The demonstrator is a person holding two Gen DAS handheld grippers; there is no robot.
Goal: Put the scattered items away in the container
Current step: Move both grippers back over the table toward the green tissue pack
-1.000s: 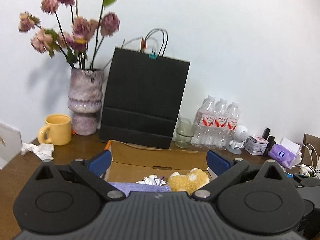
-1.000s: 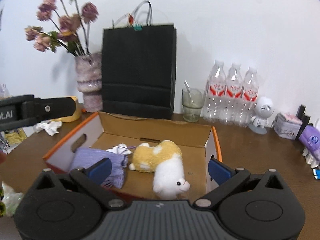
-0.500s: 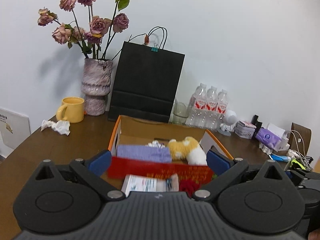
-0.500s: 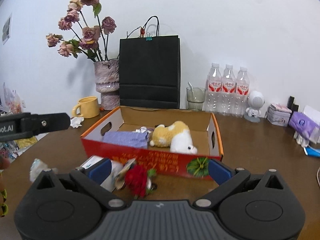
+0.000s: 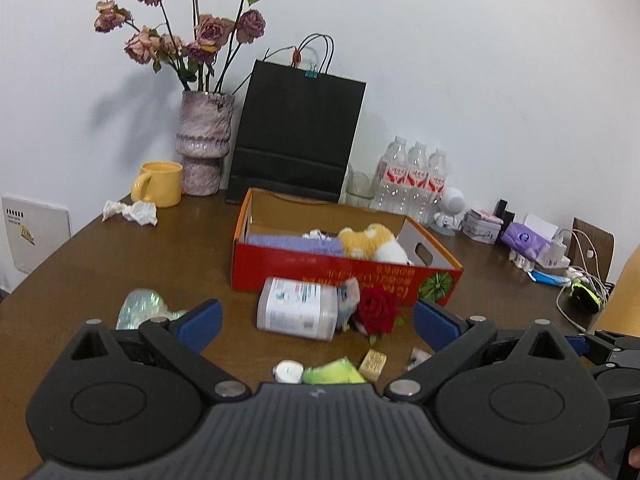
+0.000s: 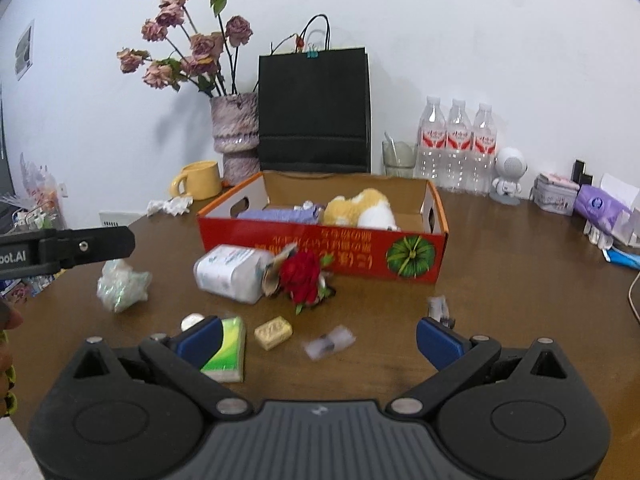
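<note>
A red cardboard box stands mid-table holding a plush toy and a purple cloth. In front of it lie a white bottle on its side, a red rose, a green tissue pack, a yellow block, a small white cap, a clear wrapper and a crumpled iridescent wrapper. My left gripper and right gripper are both open and empty, held above the scattered items.
At the back stand a vase of dried roses, a black paper bag, a yellow mug, three water bottles, a glass and a white figurine. A crumpled tissue lies left. Cables and boxes sit at far right.
Both grippers have pulled back and up from the box, so the scattered items in front of it have come into view. Both stayed open.
</note>
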